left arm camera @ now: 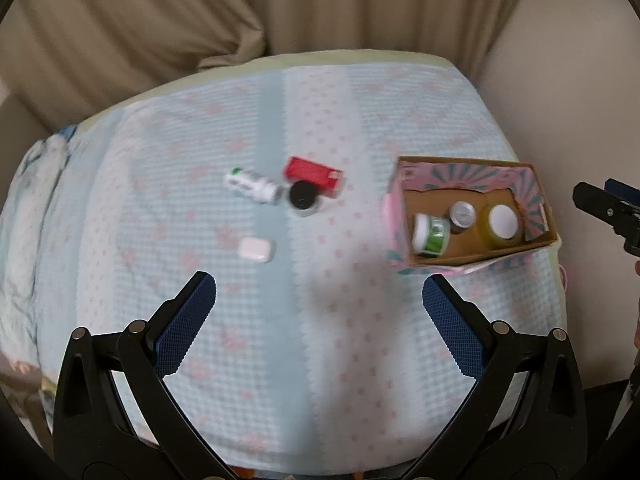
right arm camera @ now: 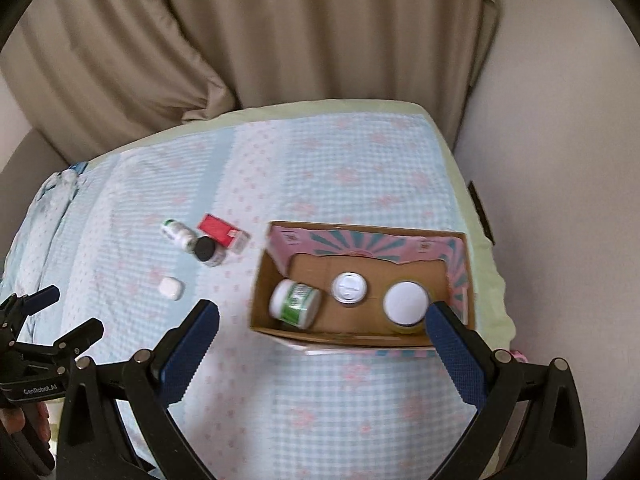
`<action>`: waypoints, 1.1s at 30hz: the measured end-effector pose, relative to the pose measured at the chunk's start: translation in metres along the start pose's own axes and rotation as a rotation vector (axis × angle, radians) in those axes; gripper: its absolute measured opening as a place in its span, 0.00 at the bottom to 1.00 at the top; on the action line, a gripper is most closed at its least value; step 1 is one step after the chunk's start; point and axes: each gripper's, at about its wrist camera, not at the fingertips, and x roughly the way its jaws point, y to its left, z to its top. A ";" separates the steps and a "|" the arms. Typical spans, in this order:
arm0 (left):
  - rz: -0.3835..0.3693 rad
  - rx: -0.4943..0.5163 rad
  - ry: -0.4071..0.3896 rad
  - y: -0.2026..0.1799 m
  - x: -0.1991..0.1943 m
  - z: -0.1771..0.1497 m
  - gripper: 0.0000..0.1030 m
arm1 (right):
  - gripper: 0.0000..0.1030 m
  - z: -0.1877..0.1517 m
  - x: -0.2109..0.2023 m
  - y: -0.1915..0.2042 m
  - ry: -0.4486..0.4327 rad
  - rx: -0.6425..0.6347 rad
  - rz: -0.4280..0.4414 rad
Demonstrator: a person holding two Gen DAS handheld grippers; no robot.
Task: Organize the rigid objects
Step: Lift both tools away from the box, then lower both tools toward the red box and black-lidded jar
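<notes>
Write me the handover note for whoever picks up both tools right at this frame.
Left tool: open, empty, above the bedspread.
Right tool: open, empty, near the cardboard box.
Done: green-label jar on its side, silver-lid can and white-lid jar are in the box.
Left, still on the bedspread: white bottle, black-lid jar, red box, white case. The first three are clustered close together; the case lies apart, nearest the left tool.
</notes>
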 end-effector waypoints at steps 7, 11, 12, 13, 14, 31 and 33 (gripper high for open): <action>0.006 -0.044 0.006 0.066 -0.005 -0.016 1.00 | 1.00 0.011 0.004 0.057 0.005 -0.087 0.038; 0.016 -0.059 0.019 0.095 0.003 -0.023 1.00 | 1.00 0.024 0.014 0.090 0.020 -0.170 0.067; 0.015 -0.061 0.023 0.100 0.006 -0.023 1.00 | 1.00 0.028 0.019 0.096 0.028 -0.190 0.075; 0.012 -0.063 0.028 0.106 0.010 -0.024 1.00 | 1.00 0.031 0.023 0.103 0.036 -0.207 0.085; 0.009 -0.065 0.033 0.110 0.013 -0.024 1.00 | 1.00 0.036 0.030 0.111 0.050 -0.233 0.098; -0.015 -0.060 0.171 0.137 0.146 -0.009 1.00 | 1.00 0.090 0.197 0.183 0.286 -0.646 0.130; -0.016 -0.048 0.176 0.134 0.168 -0.008 1.00 | 1.00 0.092 0.226 0.185 0.323 -0.679 0.122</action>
